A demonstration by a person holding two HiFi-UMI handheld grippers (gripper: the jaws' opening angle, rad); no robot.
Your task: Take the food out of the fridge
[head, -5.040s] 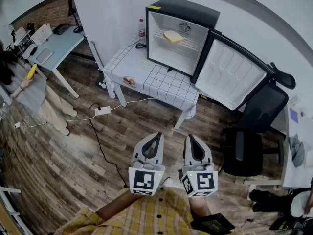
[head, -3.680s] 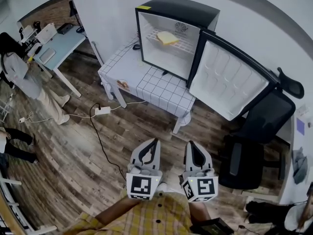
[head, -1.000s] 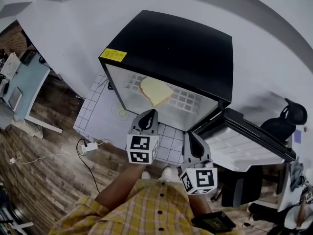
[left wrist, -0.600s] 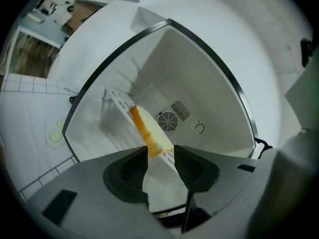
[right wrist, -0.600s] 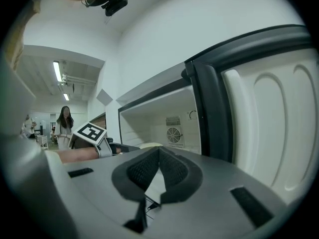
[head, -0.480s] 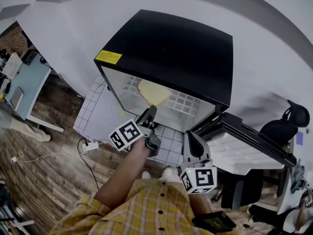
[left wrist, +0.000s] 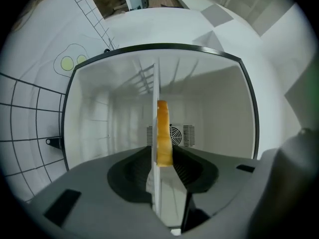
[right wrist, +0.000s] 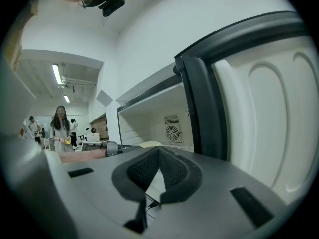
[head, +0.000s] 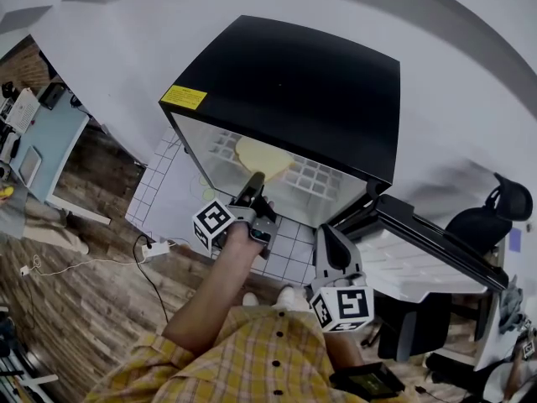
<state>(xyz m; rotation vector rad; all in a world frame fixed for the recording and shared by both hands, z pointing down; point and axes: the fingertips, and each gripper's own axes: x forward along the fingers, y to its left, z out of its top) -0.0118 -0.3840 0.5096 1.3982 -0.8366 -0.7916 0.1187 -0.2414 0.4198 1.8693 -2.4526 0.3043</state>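
Note:
A black mini fridge [head: 294,82] stands open, its door [head: 428,259] swung out to the right. One slice of bread [head: 267,154] lies on the wire shelf [head: 323,179] inside. My left gripper [head: 254,181] is rolled on its side at the fridge mouth. Its jaws opened wide and have just been closing a little. In the left gripper view the slice [left wrist: 163,128] and the shelf edge line up edge-on in the gap of that gripper [left wrist: 162,152], and the pads stand off the bread. My right gripper [head: 325,232] hangs back by the door, shut and empty [right wrist: 159,149].
The fridge sits on a table with a checked cloth [head: 180,191]. An office chair [head: 503,204] is behind the open door [right wrist: 259,108]. A power strip [head: 155,248] and cable lie on the wood floor. A person [right wrist: 60,128] stands far off.
The view closed in on the fridge. Over the last second my left gripper rolled onto its side, opened its jaws and moved in towards the shelf. The right gripper stayed put.

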